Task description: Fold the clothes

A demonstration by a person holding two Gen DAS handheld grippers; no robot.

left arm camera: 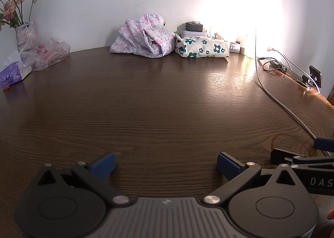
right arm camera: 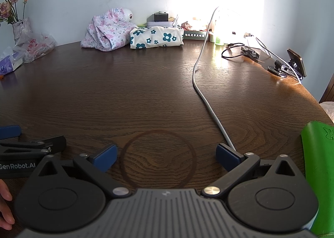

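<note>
A crumpled pink floral garment (left arm camera: 144, 37) lies at the far edge of the dark wooden table (left arm camera: 156, 100), against the wall. Beside it on the right sits a folded cream cloth with teal flowers (left arm camera: 201, 49). Both also show in the right wrist view, pink garment (right arm camera: 106, 31) and folded cloth (right arm camera: 156, 37). My left gripper (left arm camera: 166, 165) is open and empty, low over the near table. My right gripper (right arm camera: 166, 157) is open and empty, close to the right of the left one. Both are far from the clothes.
A grey cable (right arm camera: 200, 83) runs across the table's right side. A vase of roses (left arm camera: 25, 31), plastic bags (left arm camera: 48, 52) and a tissue pack (left arm camera: 12, 73) stand far left. A phone on a stand (right arm camera: 292, 64), chargers and small boxes (right arm camera: 160, 18) sit far right. A green object (right arm camera: 319, 175) is near right.
</note>
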